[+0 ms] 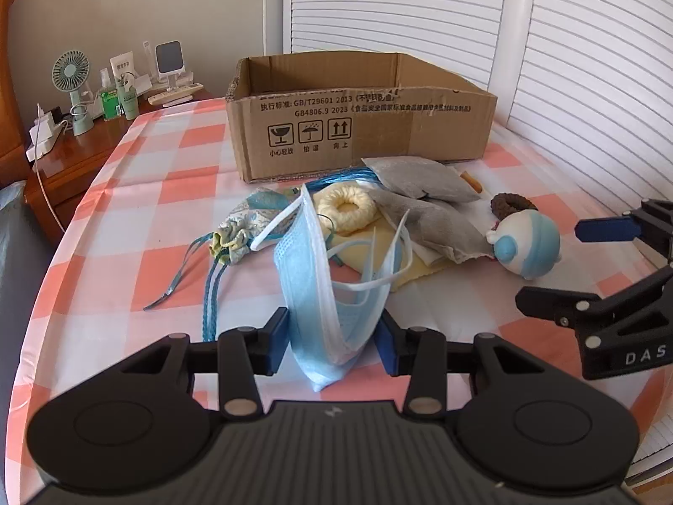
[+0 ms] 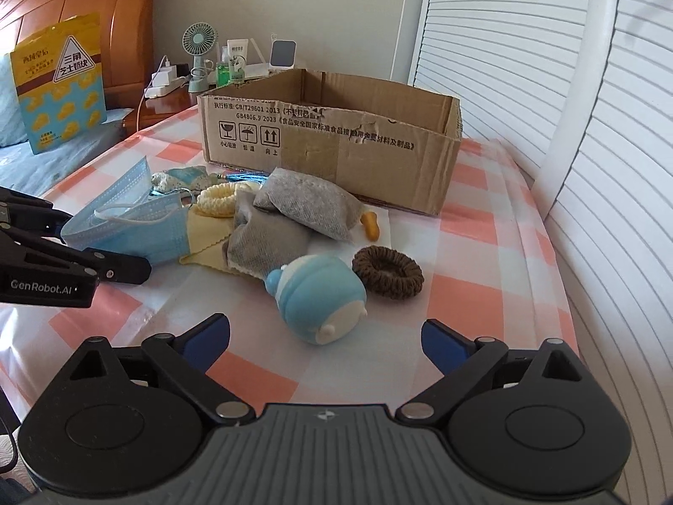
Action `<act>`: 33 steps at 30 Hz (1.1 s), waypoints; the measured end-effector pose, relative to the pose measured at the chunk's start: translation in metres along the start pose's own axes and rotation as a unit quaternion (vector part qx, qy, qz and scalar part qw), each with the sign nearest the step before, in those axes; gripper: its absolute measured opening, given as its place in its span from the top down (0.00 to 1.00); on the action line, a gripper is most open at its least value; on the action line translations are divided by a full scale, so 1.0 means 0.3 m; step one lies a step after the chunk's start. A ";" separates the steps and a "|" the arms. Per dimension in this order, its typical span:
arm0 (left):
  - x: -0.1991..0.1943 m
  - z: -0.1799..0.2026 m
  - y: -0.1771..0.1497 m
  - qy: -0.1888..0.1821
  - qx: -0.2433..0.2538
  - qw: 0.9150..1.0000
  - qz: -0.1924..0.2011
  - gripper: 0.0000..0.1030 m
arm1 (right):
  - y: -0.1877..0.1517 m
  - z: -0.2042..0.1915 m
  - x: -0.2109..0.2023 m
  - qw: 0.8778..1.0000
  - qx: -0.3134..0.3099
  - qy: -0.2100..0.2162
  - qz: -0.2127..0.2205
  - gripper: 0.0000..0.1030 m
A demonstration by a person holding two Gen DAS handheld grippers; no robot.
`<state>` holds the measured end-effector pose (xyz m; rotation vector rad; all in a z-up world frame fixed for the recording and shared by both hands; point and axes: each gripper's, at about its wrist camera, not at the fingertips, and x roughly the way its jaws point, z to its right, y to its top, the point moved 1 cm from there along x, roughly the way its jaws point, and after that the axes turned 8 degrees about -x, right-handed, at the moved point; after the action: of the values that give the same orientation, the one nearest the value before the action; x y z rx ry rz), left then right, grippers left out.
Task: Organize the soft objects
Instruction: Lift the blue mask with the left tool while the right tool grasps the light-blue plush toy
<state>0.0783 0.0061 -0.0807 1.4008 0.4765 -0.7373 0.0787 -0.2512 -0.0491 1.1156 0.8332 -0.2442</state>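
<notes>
The box (image 1: 361,126) hides its own floor behind its near wall in both views, so its contents cannot be told. The yellow cloth (image 2: 202,231) lies mostly under the grey pouches (image 2: 311,206) and the mask (image 1: 324,294). The orange piece (image 2: 371,224) shows only an end past a pouch. The right gripper (image 1: 610,273) is cut by the left view's edge. The bottles' (image 1: 110,101) labels are too small to read.
</notes>
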 end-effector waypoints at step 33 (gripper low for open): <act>-0.127 -0.018 0.105 -0.053 0.054 0.997 -0.002 0.74 | 0.093 -0.020 -0.068 0.999 -0.038 0.016 0.015 0.43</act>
<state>0.0749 0.0184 -0.0327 1.4530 0.3615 -0.8450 0.0777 -0.2379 -0.0165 1.0623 0.8472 -0.1676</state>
